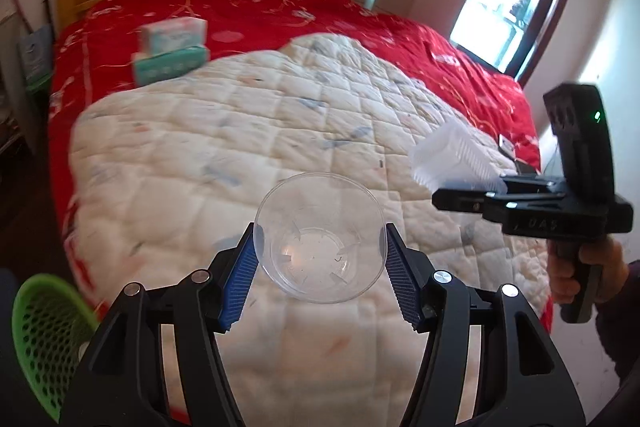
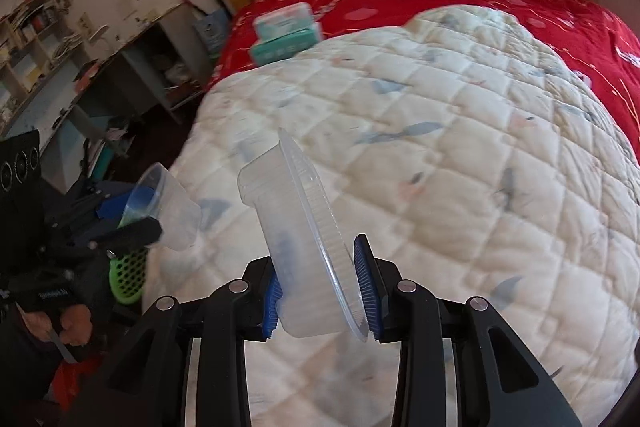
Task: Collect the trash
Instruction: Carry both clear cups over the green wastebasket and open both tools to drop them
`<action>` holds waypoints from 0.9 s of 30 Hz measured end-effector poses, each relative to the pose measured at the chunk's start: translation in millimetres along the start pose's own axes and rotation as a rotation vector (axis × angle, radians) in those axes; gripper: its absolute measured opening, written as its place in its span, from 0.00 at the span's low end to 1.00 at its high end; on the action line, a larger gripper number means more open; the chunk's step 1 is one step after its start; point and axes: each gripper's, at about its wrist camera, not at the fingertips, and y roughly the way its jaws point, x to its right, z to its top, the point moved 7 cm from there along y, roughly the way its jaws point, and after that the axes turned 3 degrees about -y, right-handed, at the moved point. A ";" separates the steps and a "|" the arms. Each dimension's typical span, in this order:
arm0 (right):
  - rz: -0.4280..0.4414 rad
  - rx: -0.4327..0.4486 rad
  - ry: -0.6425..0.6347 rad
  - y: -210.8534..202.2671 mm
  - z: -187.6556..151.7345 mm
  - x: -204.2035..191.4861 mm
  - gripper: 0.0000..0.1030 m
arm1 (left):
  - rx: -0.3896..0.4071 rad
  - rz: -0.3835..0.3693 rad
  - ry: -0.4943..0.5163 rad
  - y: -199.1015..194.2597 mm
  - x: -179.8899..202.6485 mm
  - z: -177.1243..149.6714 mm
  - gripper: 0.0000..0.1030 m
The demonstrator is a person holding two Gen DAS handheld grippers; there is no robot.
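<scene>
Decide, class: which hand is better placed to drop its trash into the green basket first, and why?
Left, probably. The left gripper holds the clear cup, and the green basket sits right beside it; the right gripper, holding the plastic tray, is farther over.

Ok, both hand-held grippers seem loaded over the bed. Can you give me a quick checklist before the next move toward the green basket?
1. Left hand-held gripper shut on clear cup: ok, pads press on its sides.
2. Right hand-held gripper shut on plastic tray: ok, clamped across wall and rim.
3. Tray level: not ok, it hangs tilted on edge.
4. Cup empty: ok, only the bare bottom shows through.
5. Green basket in reach: cannot tell, only its edge shows low on the left.
6. Other trash on the quilt: cannot tell, blur; only tissue boxes are visible on the bed.
</scene>
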 end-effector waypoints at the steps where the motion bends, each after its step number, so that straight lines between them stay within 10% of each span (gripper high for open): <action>1: 0.003 0.001 -0.009 0.3 -2.0 -8.9 0.32 | 0.010 0.019 -0.005 -12.7 -8.6 -4.5 0.58; 17: 0.138 -0.019 -0.131 25.4 -16.5 -161.7 0.32 | 0.079 0.234 -0.223 -137.4 -157.1 -73.7 0.58; 27: 0.182 -0.047 -0.186 46.7 -9.8 -215.1 0.32 | 0.031 0.337 -0.388 -145.6 -241.2 -112.3 0.58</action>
